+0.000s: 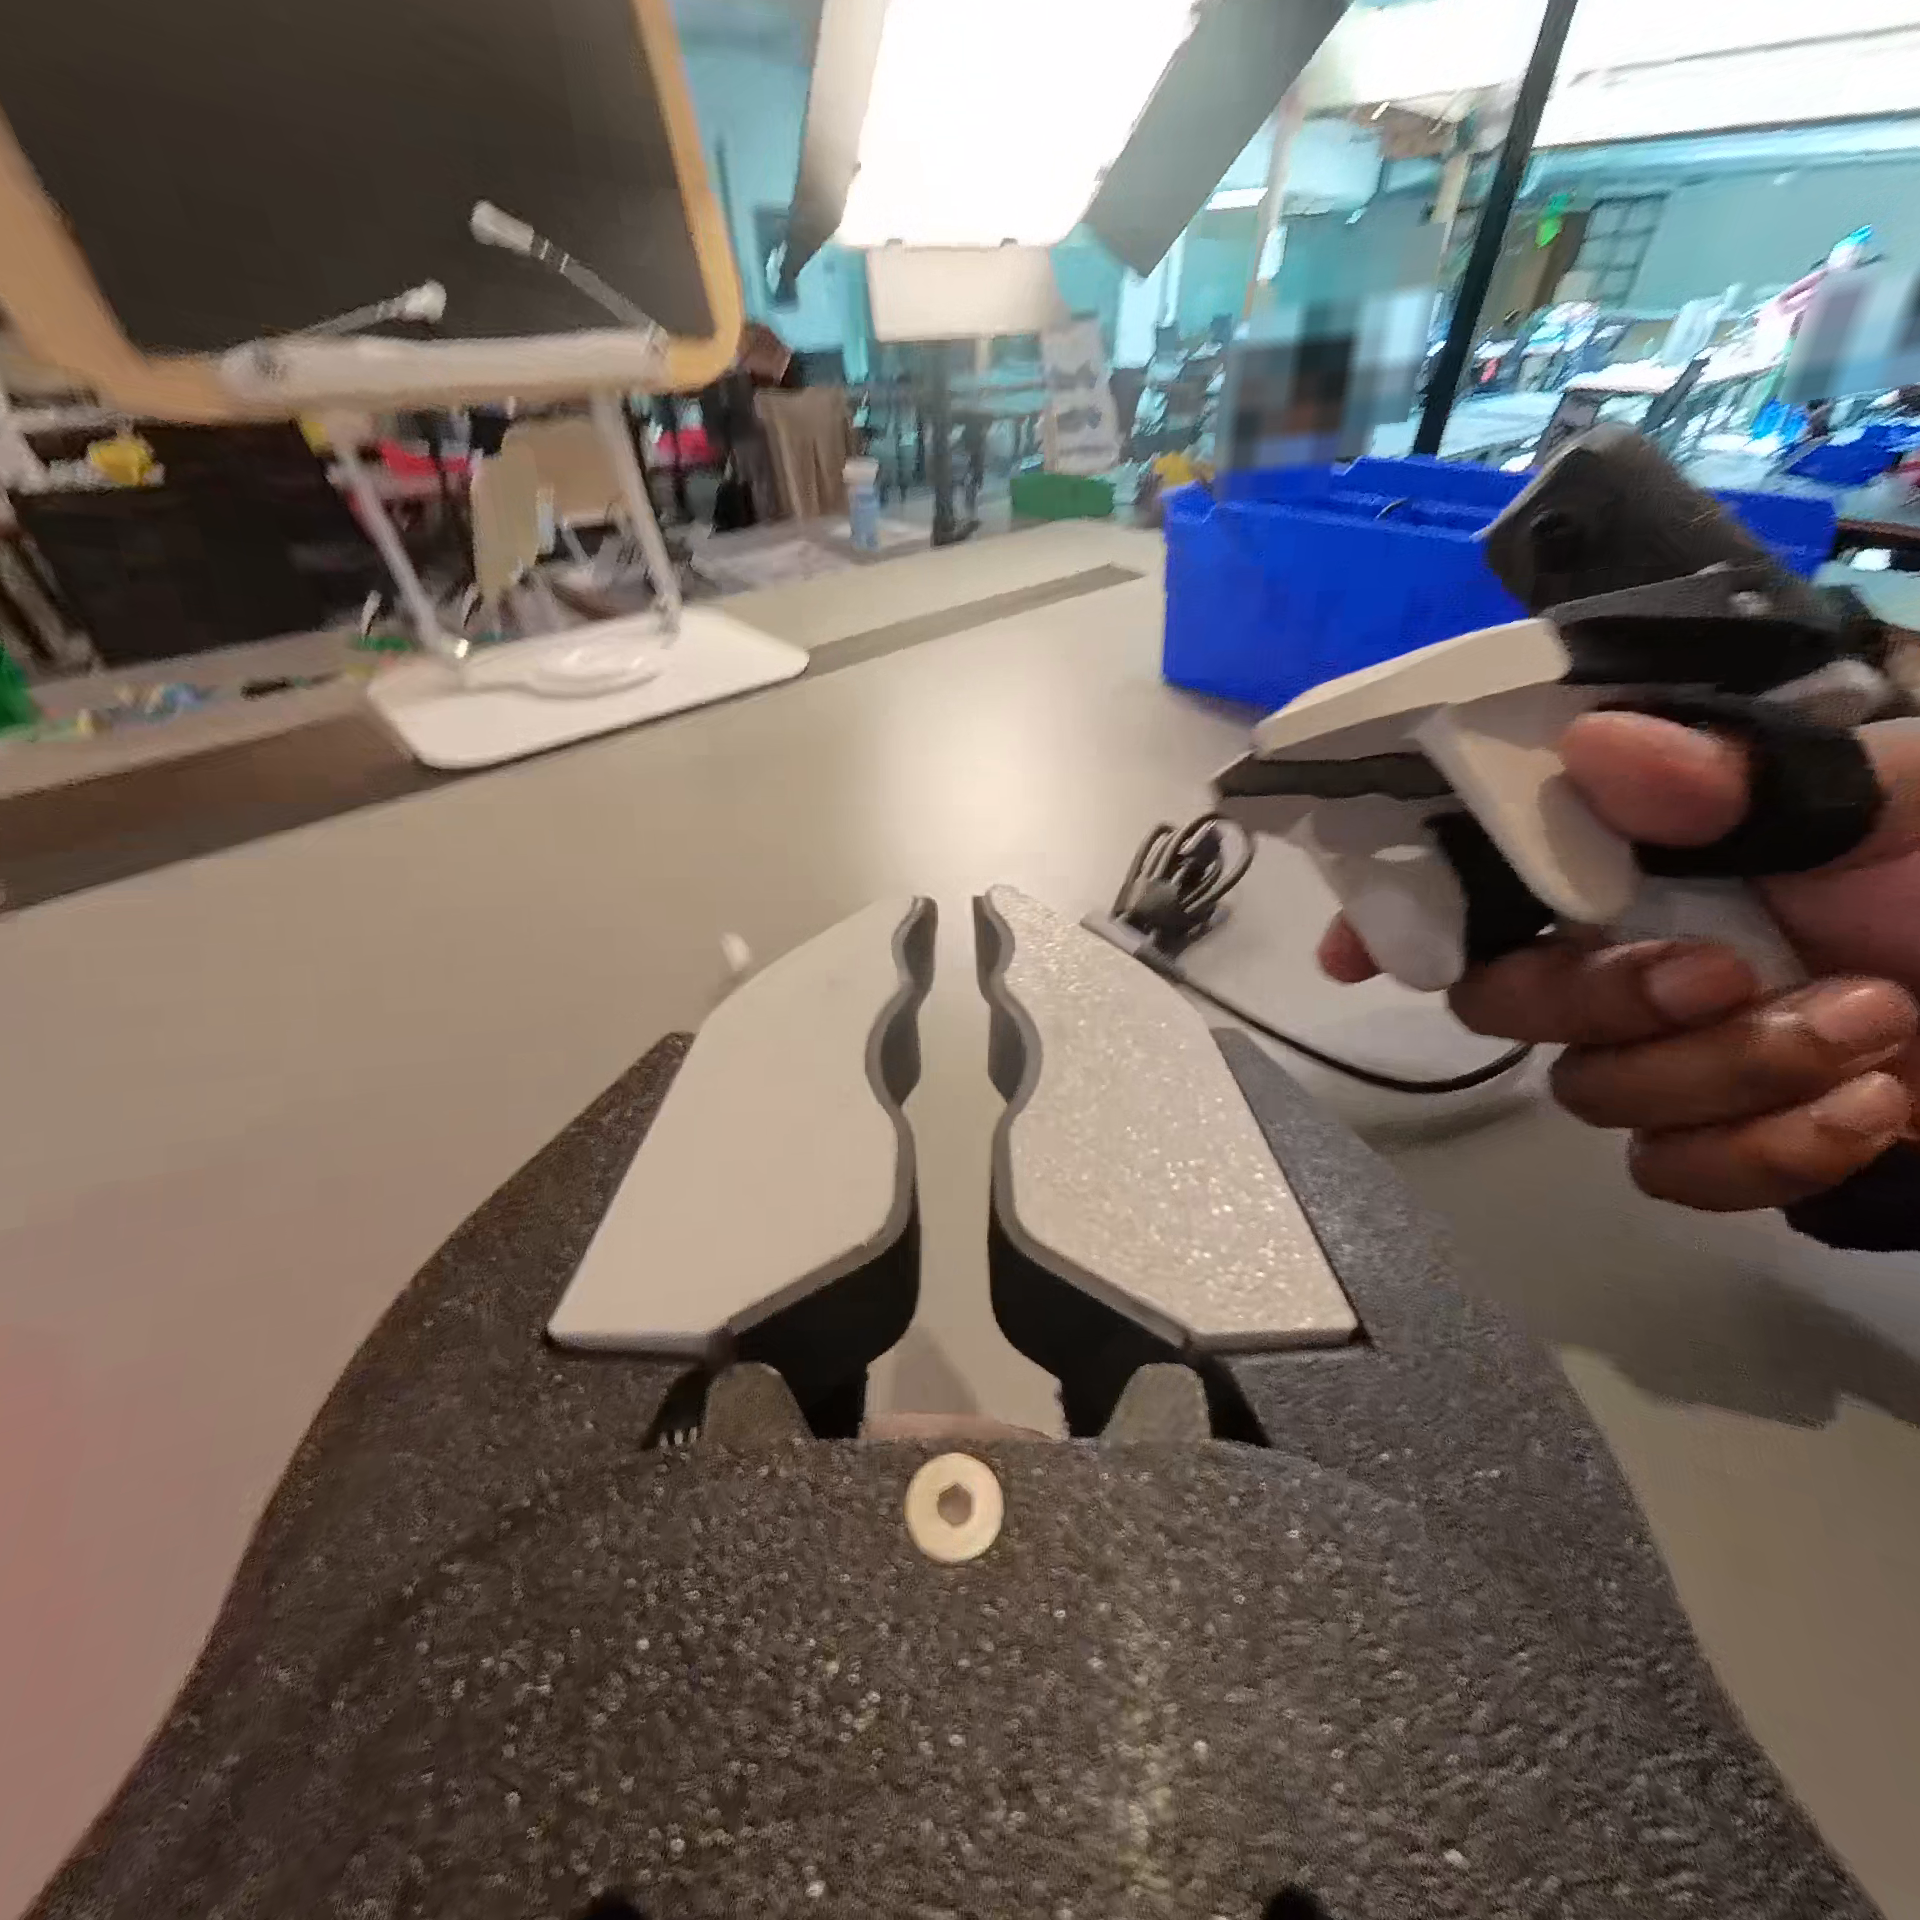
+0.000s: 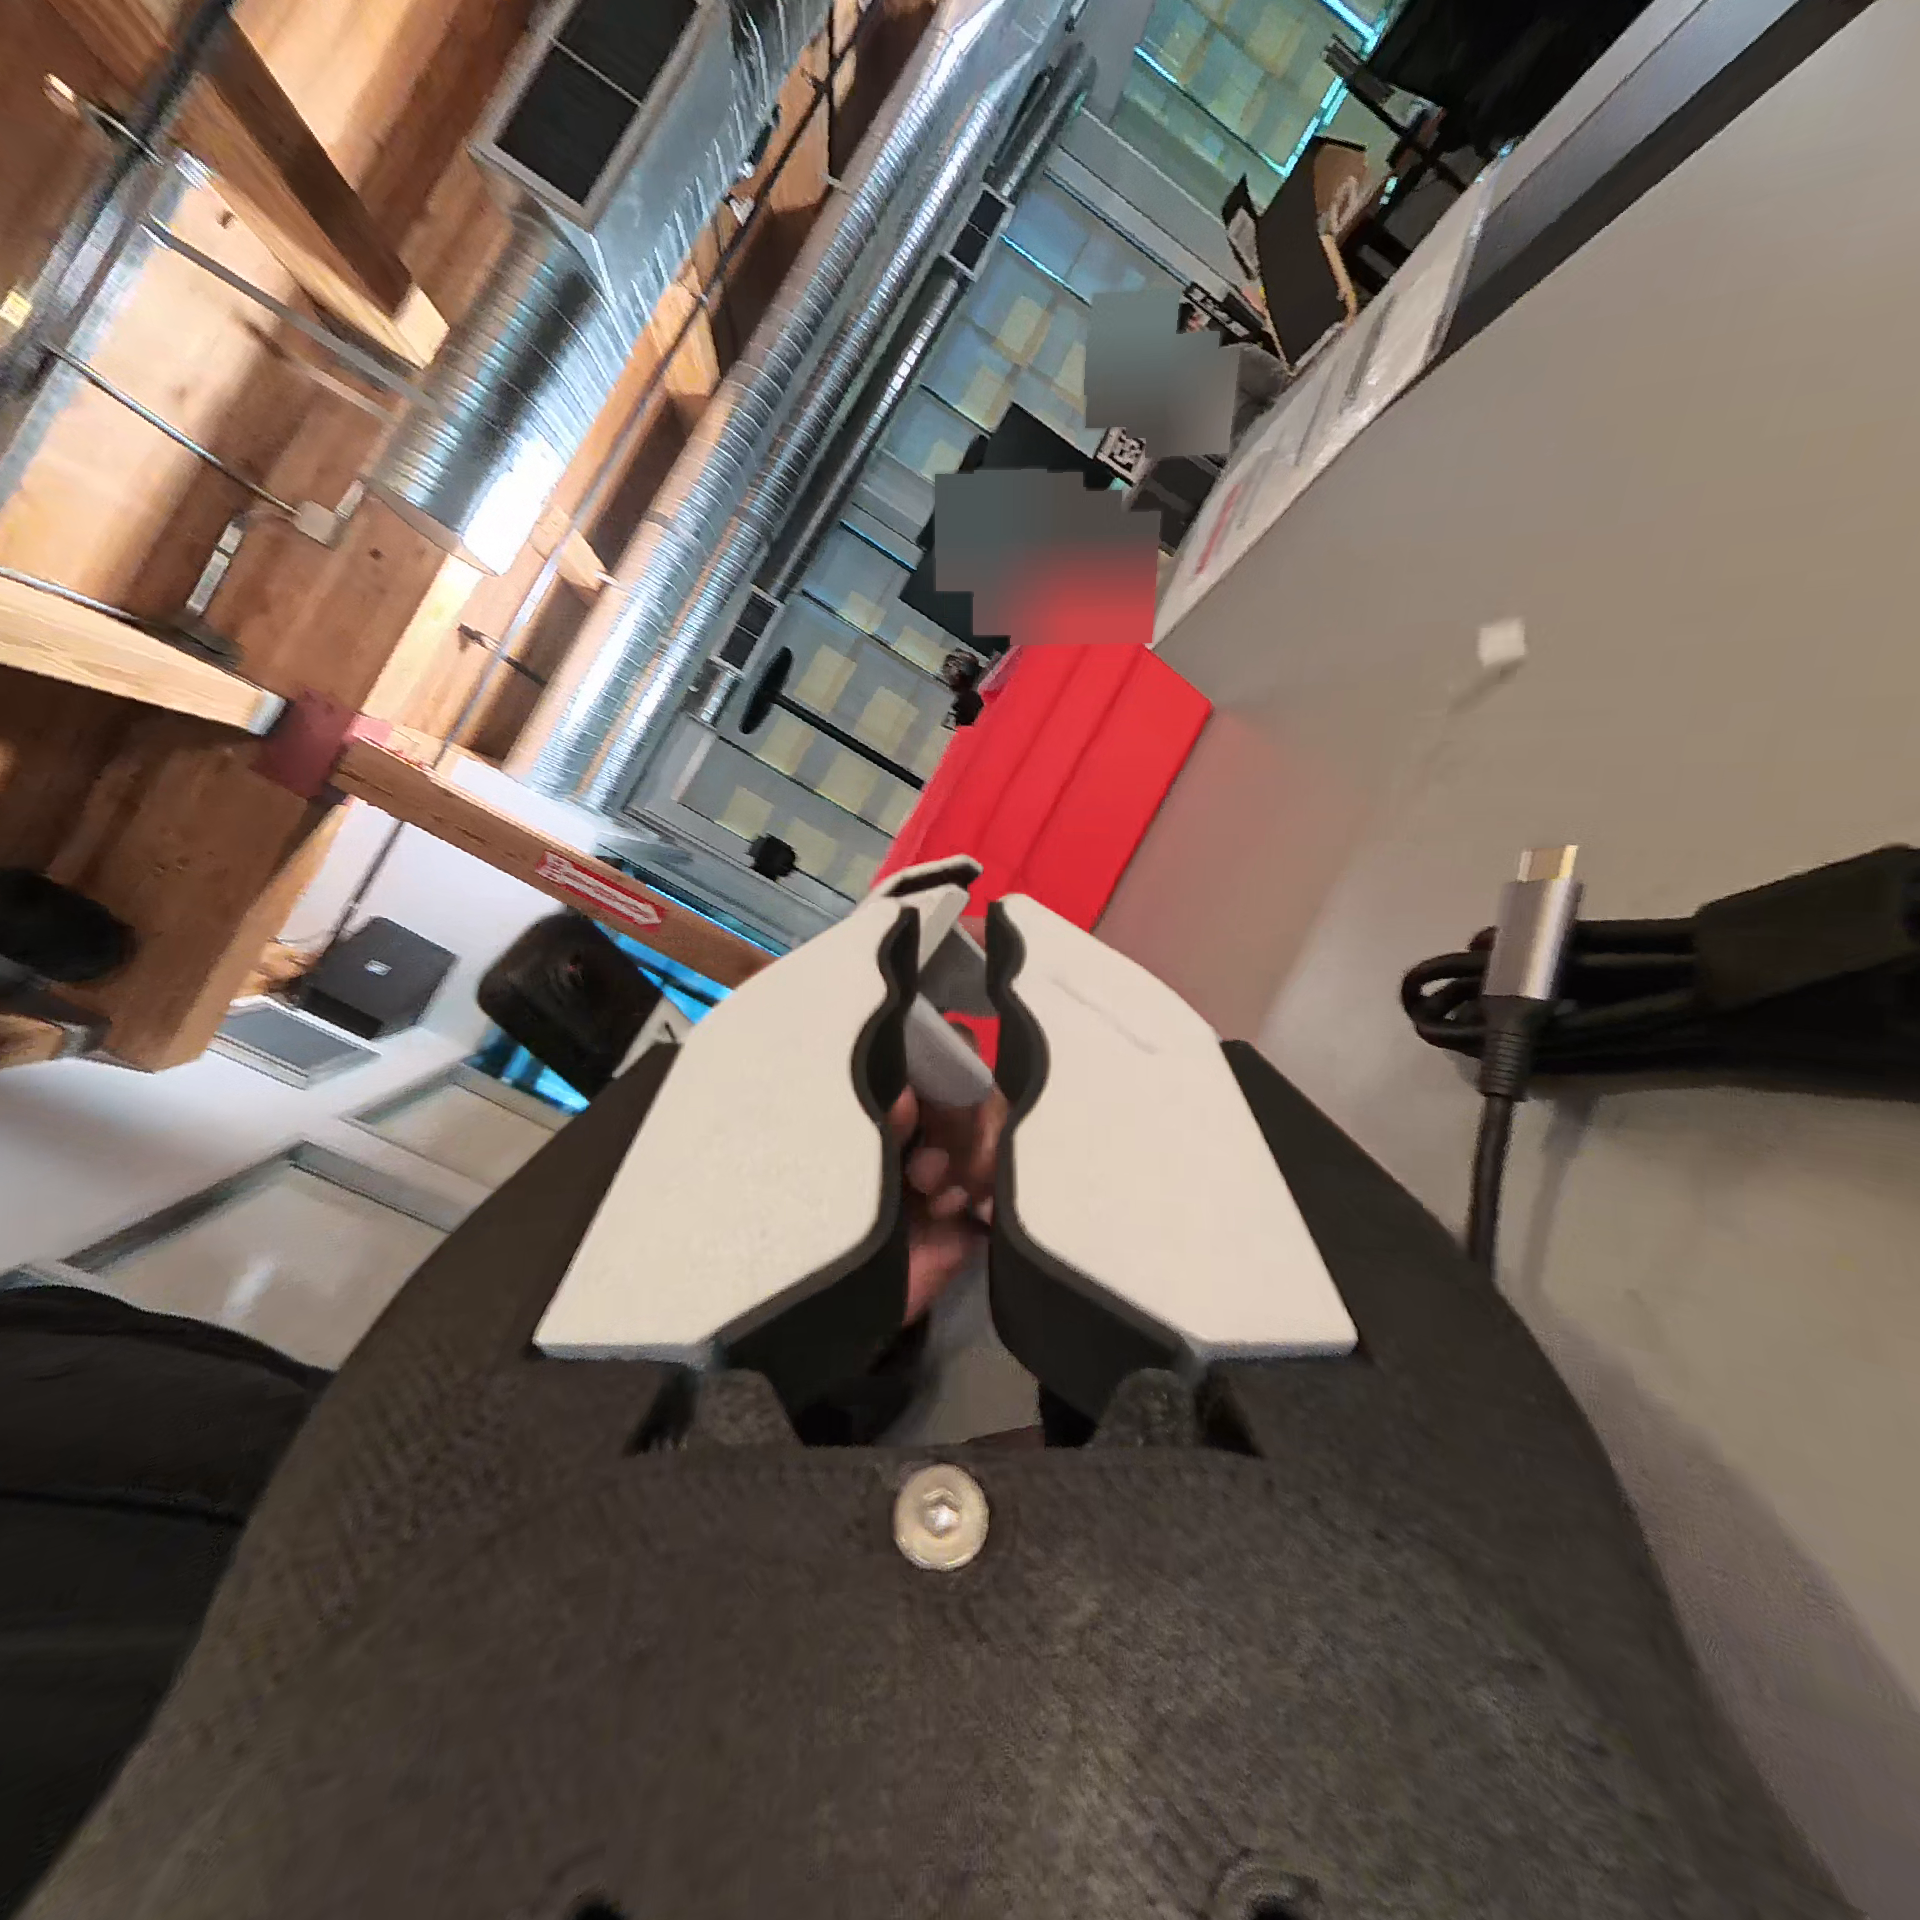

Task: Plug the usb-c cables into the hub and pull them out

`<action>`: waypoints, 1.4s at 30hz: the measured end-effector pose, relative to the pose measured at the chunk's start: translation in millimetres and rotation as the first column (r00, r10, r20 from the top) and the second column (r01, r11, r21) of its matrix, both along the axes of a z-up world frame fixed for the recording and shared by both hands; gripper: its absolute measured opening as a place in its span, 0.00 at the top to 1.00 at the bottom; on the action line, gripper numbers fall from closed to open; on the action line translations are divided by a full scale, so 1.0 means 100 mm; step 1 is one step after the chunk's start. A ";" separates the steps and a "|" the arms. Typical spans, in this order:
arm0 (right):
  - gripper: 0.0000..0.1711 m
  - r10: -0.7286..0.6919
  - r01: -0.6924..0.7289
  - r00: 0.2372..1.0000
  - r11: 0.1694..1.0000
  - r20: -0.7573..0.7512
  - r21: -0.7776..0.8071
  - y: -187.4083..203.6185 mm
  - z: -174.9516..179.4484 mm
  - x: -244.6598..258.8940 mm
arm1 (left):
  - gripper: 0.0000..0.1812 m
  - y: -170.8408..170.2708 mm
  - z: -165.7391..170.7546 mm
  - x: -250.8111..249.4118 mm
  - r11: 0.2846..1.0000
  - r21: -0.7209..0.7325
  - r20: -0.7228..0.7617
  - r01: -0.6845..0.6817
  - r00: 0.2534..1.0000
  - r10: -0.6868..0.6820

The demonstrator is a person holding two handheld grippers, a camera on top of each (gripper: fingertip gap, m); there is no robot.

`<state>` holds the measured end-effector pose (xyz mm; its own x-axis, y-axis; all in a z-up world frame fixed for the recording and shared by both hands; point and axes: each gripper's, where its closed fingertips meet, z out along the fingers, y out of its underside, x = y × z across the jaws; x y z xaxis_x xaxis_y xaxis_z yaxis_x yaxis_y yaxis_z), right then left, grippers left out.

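Observation:
My left gripper hangs over the grey table, its jaws almost together with nothing between them. My right gripper is to its right, rolled on its side in a person's hand, pointing left. In its own view the right gripper is nearly shut and empty. The left gripper's fingers and a hand show through the gap. A black USB-C cable bundle with a silver plug lies on the table. The bundle sits under the right gripper, on a flat grey piece, possibly the hub.
A blue bin stands at the table's far right. A white stand carrying a tilted dark board sits at the far left. A red block lies at the table's end in the right wrist view. A black cable trails towards the hand. One gripper's finger ends stand about 7 cm off the other's. From the right gripper's tips to the bundle is close to 11 cm.

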<state>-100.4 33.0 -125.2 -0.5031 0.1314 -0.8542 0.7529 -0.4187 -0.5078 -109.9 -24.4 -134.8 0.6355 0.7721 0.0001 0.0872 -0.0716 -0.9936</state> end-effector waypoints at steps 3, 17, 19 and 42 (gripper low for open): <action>0.93 0.009 -0.007 1.000 0.977 -0.006 0.211 0.02 -0.26 0.00 | 0.88 -0.17 -0.22 -0.12 0.999 -0.025 0.167 -0.047 0.985 0.051; 0.93 0.171 0.045 0.977 0.417 -0.127 0.908 0.43 -1.06 0.09 | 0.79 -0.11 -0.47 -0.76 0.994 -0.076 0.343 -0.076 0.934 0.097; 0.96 0.211 0.040 0.970 0.356 -0.122 0.934 0.50 -1.09 0.10 | 0.79 -0.06 -0.46 -0.88 0.996 -0.064 0.345 -0.070 0.934 0.088; 0.98 0.534 -0.062 0.827 0.398 -0.176 0.915 0.48 -0.57 -1.12 | 0.79 -0.26 -0.17 -2.20 0.955 0.162 0.244 -0.247 0.948 0.204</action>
<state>-212.2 81.4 -182.4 -0.9013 0.4212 -0.1010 0.3654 0.6141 -0.6995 -329.8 -50.2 -151.8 0.4117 0.8670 0.2808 0.2994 0.1624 -0.9402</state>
